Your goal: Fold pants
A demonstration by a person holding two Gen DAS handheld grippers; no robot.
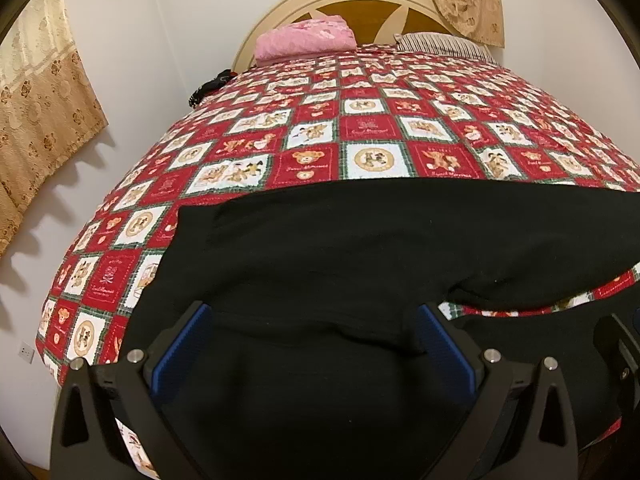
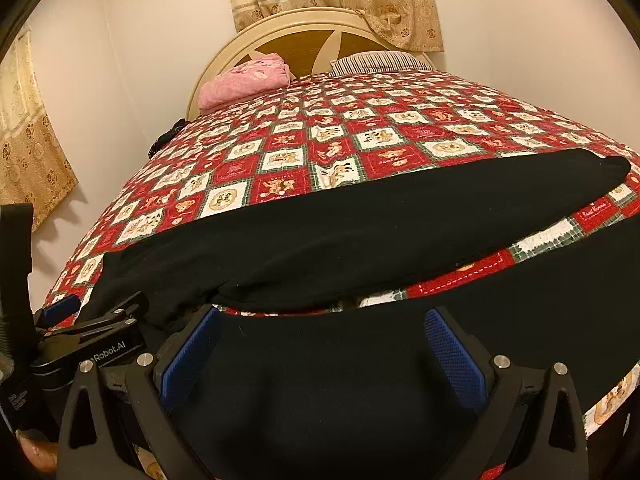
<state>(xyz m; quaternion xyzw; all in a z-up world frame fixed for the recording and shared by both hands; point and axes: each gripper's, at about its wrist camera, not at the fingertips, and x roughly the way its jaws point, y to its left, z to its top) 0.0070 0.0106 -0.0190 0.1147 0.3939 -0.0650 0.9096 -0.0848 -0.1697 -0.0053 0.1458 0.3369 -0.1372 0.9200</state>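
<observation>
Black pants (image 1: 320, 248) lie spread across the near part of a bed with a red and white patchwork quilt (image 1: 360, 132). The waist end is at the left, and two legs run to the right with a strip of quilt between them. My left gripper (image 1: 316, 320) is open, its blue pads (image 1: 188, 344) wide apart over the waist area. My right gripper (image 2: 324, 324) is open too, hovering over the near leg of the pants (image 2: 360, 360). The far leg (image 2: 340, 232) stretches to the right. The left gripper (image 2: 100, 320) shows at the left edge of the right wrist view.
A folded pink blanket (image 1: 306, 38) and a striped pillow (image 1: 444, 44) lie by the rounded headboard (image 1: 360, 0). Beige curtains (image 1: 40, 120) hang on the walls. A dark item (image 1: 210, 86) sits at the bed's left edge. The quilt (image 2: 320, 132) beyond the pants is bare.
</observation>
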